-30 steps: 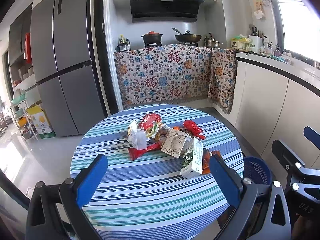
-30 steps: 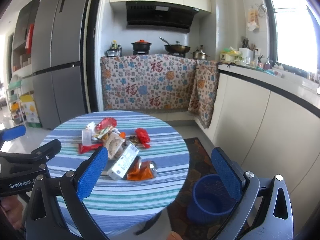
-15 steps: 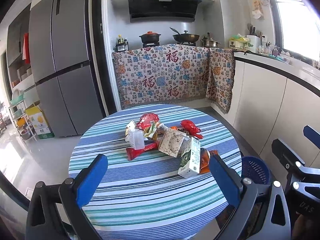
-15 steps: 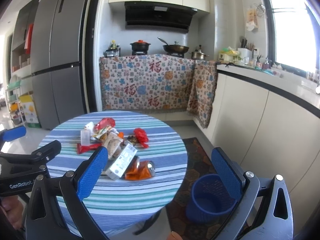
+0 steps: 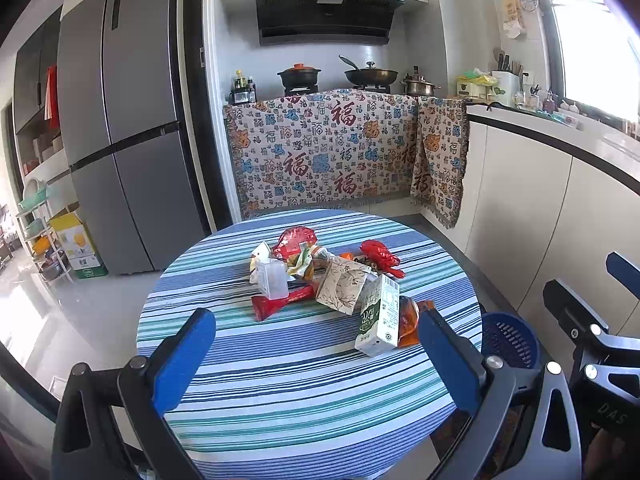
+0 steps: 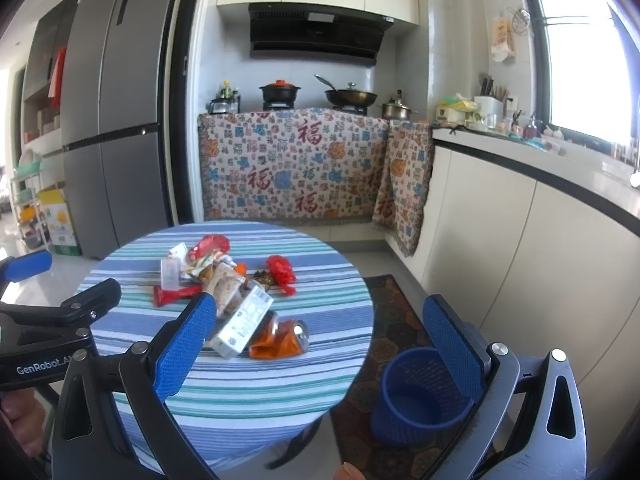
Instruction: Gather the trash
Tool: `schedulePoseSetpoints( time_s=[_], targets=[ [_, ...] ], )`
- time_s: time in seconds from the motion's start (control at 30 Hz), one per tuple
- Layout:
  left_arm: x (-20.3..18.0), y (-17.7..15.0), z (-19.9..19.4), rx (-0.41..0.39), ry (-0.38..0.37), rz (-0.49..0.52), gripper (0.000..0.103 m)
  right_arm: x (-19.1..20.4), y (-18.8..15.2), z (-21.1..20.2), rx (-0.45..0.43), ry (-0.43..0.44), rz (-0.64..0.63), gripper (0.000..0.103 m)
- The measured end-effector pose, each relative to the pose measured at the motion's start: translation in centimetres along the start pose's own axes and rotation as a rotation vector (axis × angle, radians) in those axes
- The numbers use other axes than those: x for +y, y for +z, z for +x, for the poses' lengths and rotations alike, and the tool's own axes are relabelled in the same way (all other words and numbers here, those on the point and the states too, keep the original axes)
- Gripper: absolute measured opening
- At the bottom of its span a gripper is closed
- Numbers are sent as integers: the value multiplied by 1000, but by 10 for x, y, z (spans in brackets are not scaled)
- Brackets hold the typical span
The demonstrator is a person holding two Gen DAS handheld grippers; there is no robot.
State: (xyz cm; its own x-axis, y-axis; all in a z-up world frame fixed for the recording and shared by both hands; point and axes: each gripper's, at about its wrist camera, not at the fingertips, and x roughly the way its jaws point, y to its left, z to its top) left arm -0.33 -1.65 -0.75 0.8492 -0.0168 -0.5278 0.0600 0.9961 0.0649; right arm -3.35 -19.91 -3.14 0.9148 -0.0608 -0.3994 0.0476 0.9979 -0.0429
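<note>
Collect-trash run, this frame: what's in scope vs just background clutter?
In scope:
- milk carton
- crushed orange can
- red wrapper
- patterned paper box
- clear plastic container
- blue bin on the floor
- left gripper, right gripper, both open, holding nothing

Background:
- fridge
- pots on stove
- patterned cloth
- countertop items

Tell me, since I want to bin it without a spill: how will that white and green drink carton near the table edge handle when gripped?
The carton lies on its side among wrappers, so it probably won't tip or roll. Its flat faces look undented, so it's likely fairly stiff, though paperboard may buckle under a hard squeeze. Whether it's empty can't be told; if so, it would be light.
</note>
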Motion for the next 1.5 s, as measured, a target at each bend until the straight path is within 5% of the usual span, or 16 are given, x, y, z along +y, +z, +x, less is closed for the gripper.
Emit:
schedulePoseSetpoints(
  time_s=[0.83,1.07,1.5],
  targets=[
    [-6,-2,-1,1,4,-1,103,-6,-1,-4,4,-5,3,103],
    [-5,-7,3,13,-44,11,103,-6,-2,-2,12,-16,4,103],
    [5,-37,52,74,-96,70,103,-12,-22,25,80,-25,19,103]
  ],
)
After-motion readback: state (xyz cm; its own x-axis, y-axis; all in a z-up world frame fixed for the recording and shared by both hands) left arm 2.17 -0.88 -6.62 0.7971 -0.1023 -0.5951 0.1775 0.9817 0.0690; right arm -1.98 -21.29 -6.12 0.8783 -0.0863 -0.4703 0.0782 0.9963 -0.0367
